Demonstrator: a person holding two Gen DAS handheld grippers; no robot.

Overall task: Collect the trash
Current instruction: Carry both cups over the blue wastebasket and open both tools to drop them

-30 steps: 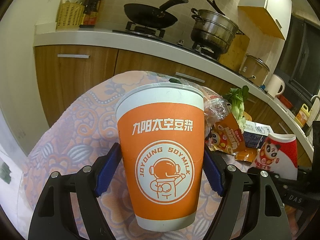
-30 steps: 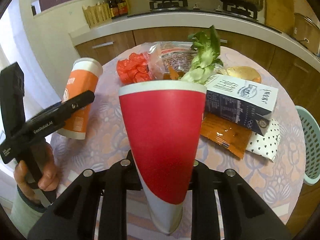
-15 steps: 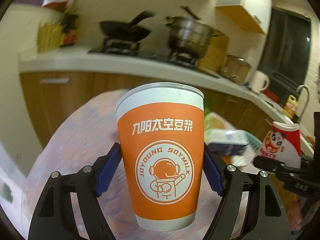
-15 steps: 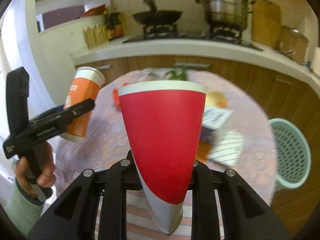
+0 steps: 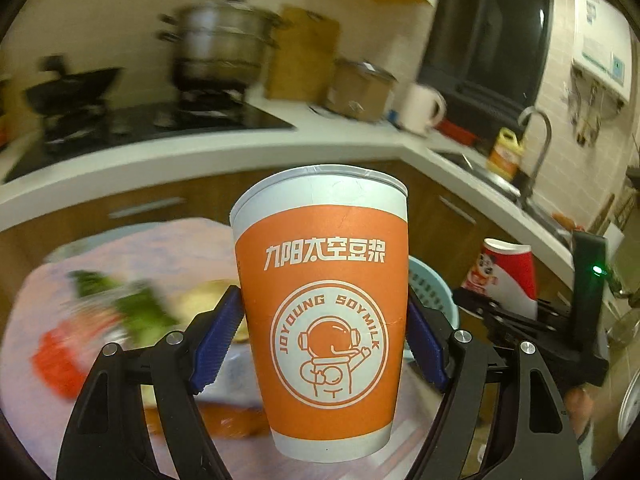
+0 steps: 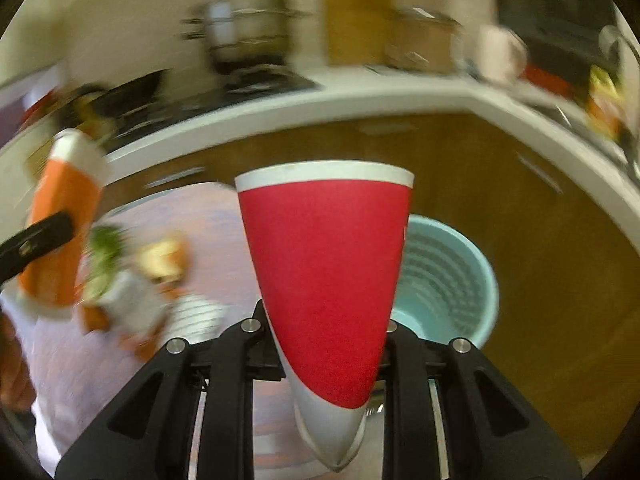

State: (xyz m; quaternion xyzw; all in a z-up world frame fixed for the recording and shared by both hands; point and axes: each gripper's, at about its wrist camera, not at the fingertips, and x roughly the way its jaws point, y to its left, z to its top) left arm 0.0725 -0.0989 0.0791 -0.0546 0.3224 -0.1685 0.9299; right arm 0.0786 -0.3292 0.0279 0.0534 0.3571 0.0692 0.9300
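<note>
My left gripper (image 5: 320, 340) is shut on an orange and white soymilk cup (image 5: 324, 304) and holds it upright in the air. My right gripper (image 6: 328, 344) is shut on a red and white paper cup (image 6: 324, 280), squashed flat at its base. The red cup also shows at the right of the left wrist view (image 5: 506, 276), and the orange cup at the left of the right wrist view (image 6: 60, 220). A light blue slatted bin (image 6: 448, 276) stands on the floor just behind the red cup, beside the table; its rim shows behind the orange cup (image 5: 430, 280).
The round table with a patterned cloth (image 6: 192, 220) holds blurred greens (image 6: 104, 252), orange wrappers and other rubbish. Behind it runs a white counter (image 5: 200, 152) over brown cabinets, with a stove, a steel pot, a kettle and a sink.
Both grippers have swung to the right with their cups. The table rubbish has slid to the left of both views and the blue bin has come near the centre.
</note>
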